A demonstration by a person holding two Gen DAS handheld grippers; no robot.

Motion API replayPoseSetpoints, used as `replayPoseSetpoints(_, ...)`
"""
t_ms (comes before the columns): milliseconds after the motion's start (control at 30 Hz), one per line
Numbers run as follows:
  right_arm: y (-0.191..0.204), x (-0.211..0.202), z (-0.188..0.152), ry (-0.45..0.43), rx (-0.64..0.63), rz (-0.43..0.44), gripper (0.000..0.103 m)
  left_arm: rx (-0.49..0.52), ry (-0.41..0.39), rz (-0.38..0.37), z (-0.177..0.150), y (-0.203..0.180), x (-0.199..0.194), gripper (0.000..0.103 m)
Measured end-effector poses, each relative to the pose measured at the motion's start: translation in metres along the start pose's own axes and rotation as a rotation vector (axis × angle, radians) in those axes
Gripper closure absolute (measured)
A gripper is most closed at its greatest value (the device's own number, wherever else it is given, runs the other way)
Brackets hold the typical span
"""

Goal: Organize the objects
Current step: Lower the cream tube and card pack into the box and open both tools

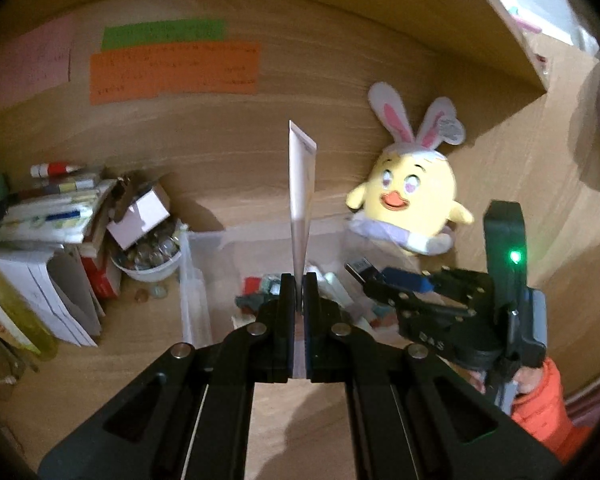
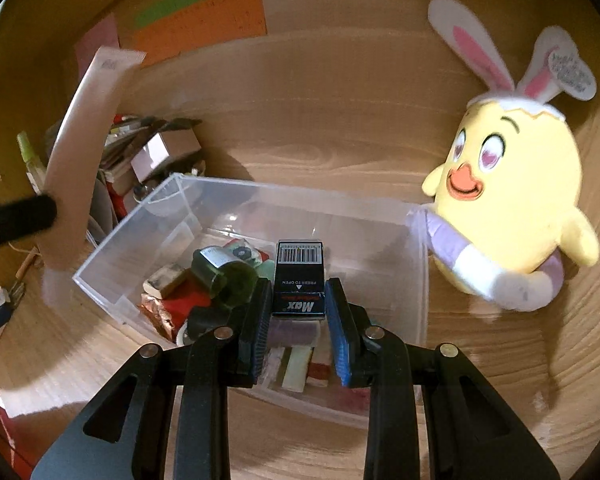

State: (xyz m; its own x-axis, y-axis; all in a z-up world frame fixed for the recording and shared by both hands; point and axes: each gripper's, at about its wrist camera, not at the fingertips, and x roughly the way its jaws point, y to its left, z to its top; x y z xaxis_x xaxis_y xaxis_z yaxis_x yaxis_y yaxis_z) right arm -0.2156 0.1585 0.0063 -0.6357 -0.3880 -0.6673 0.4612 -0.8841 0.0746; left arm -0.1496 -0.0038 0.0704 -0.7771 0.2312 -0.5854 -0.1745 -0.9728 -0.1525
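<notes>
My left gripper (image 1: 299, 280) is shut on a flat white tube (image 1: 300, 184) that stands up from the jaws, above the clear plastic bin (image 1: 196, 280). The tube also shows in the right wrist view (image 2: 80, 152), at the left. My right gripper (image 2: 298, 304) is over the clear bin (image 2: 380, 216). A small black box marked "Max" (image 2: 299, 278) sits between its blue pads (image 2: 340, 336), with a slight gap on each side. The bin holds several small items. In the left wrist view the right gripper (image 1: 384, 280) shows with the black box (image 1: 362, 270) at its tip.
A yellow chick plush with rabbit ears (image 2: 508, 200) leans on the wooden back wall, right of the bin. Stacked books and papers (image 1: 48, 216), a small white box (image 1: 140, 216) and a bowl of marbles (image 1: 148, 256) stand at the left. Coloured paper notes (image 1: 172, 68) hang on the wall.
</notes>
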Motion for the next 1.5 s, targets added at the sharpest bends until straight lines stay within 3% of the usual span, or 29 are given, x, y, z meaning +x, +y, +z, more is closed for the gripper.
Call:
replayPoseSetpoints(367, -0.009, 0.014, -0.005, 0.043, 0.014, 0.009, 0.078, -0.028, 0.119, 0.004, -0.012, 0.011, 0.056, 0.101)
replayPoseSetpoints(1033, 0.004, -0.032, -0.003, -0.030, -0.019, 0.045, 0.076, 0.008, 0.105, 0.043, -0.032, 0.001, 0.041, 0.098)
replayPoseSetpoints(1233, 0.010, -0.051, -0.011, -0.072, -0.040, 0.001, 0.052, 0.001, 0.086, 0.038, -0.039, -0.002, 0.034, 0.082)
replayPoseSetpoints(1400, 0.013, -0.065, -0.019, -0.101, -0.050, -0.023, 0.040, 0.007, 0.045, 0.075, -0.047, -0.006, 0.027, 0.057)
replayPoseSetpoints(1500, 0.015, -0.072, -0.023, -0.130, -0.056, -0.045, 0.034, 0.013, 0.030, 0.084, -0.051, -0.009, 0.024, 0.047)
